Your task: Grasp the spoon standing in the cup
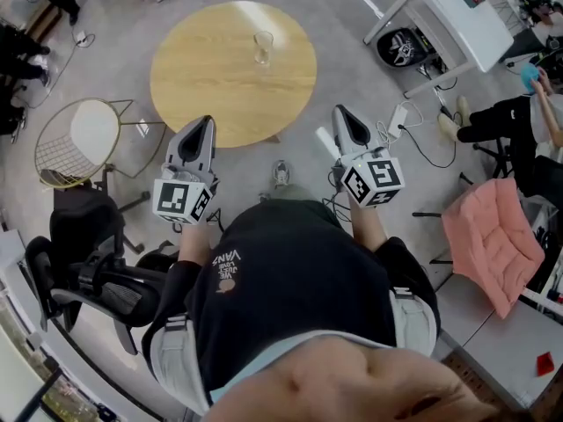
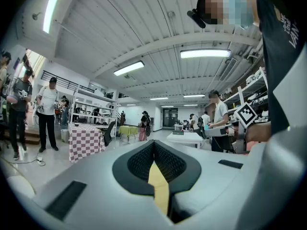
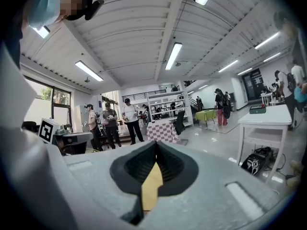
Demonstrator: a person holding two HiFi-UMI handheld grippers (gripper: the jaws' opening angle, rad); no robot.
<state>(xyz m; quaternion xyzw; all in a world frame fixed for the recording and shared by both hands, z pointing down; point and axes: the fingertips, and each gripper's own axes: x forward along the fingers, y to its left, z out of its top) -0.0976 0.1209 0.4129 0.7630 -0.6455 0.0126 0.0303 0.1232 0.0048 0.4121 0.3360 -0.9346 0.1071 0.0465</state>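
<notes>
The spoon is too small to make out. Its clear glass cup (image 1: 263, 47) stands upright on the far half of a round, pale wooden table (image 1: 193, 77), well ahead of me. My left gripper (image 1: 207, 121) and right gripper (image 1: 339, 111), grey shells with ribbed black pads, are both closed and empty. If I arrive with the jaws closed, I could knock the slim, smooth glass over.

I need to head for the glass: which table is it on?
The round wooden table, with the glass near its far edge; the white table is rectangular, off to the right.
</notes>
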